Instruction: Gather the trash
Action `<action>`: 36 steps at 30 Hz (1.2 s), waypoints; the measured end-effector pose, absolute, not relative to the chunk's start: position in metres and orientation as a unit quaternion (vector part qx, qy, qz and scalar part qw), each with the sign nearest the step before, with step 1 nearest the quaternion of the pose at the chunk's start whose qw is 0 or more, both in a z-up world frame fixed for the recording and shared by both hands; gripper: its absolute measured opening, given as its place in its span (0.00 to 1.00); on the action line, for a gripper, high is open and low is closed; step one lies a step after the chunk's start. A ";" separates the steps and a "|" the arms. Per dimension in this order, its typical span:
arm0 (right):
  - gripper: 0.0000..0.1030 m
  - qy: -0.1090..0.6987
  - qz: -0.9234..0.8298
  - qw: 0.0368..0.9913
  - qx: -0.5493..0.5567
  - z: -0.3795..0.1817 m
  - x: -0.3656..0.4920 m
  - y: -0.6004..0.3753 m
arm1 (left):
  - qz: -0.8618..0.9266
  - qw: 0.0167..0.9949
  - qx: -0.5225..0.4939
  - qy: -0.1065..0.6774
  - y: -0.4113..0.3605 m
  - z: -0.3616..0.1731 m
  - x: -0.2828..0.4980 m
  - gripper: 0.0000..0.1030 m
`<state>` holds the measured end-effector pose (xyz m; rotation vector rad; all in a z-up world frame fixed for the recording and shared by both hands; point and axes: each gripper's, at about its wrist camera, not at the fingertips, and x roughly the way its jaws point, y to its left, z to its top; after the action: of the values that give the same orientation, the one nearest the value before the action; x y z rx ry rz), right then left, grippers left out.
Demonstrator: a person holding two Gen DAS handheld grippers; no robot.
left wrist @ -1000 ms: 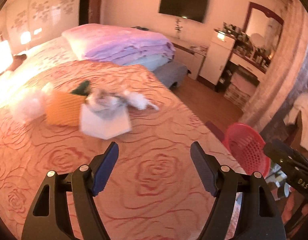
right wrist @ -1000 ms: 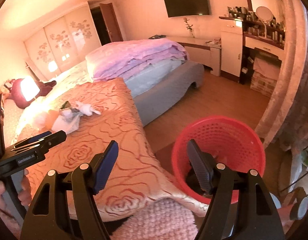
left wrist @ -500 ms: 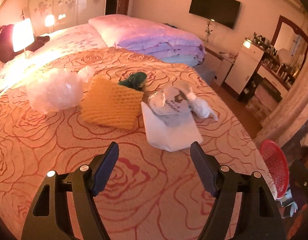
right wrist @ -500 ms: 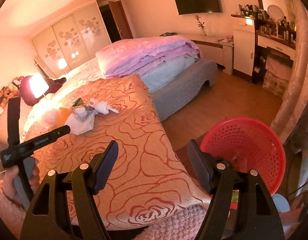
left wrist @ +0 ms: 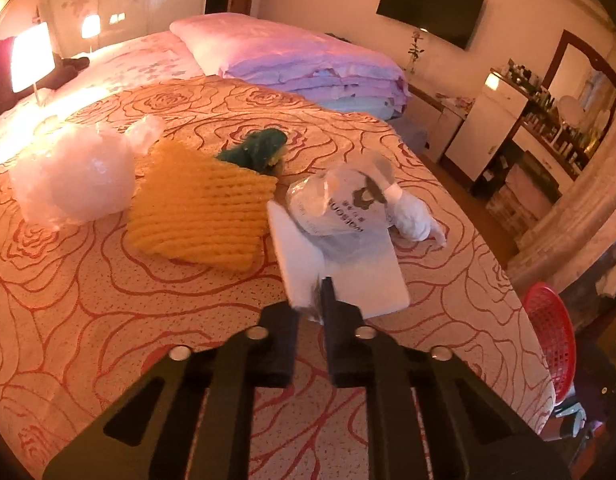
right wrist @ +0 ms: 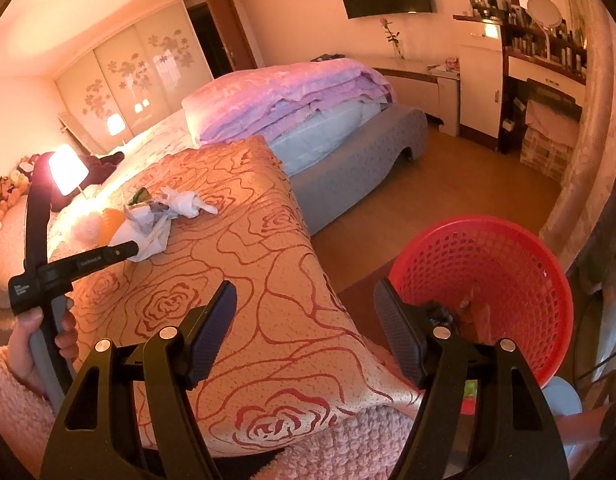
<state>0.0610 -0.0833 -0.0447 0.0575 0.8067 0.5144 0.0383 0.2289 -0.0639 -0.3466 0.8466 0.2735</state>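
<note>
Left gripper [left wrist: 312, 300] pinches white foam sheet [left wrist: 339, 276]; right gripper [right wrist: 304, 320] spread beside red basket [right wrist: 507, 264].

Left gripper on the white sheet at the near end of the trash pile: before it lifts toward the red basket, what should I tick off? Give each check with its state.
1. Left gripper shut on the near edge of the white sheet: ok.
2. Sheet free to lift alone: not ok, the printed plastic bag lies on it and may slide off.
3. Grip depth: cannot tell, only the sheet's edge sits between the fingers.
4. Red basket open and reachable on the floor beside the bed: ok.
5. Right gripper open, holding nothing, near the basket: ok.
6. Yellow foam net lying off the sheet: ok.
</note>
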 end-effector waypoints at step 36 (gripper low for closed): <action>0.67 0.391 0.261 0.882 0.022 -0.043 0.052 -0.074 | 0.145 0.915 -0.136 0.350 0.202 -0.024 -0.072 0.52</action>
<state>0.0525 -0.0743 -0.0430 0.0455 0.8134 0.5442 -0.0718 0.2021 -0.0236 -0.2802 0.7207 0.2992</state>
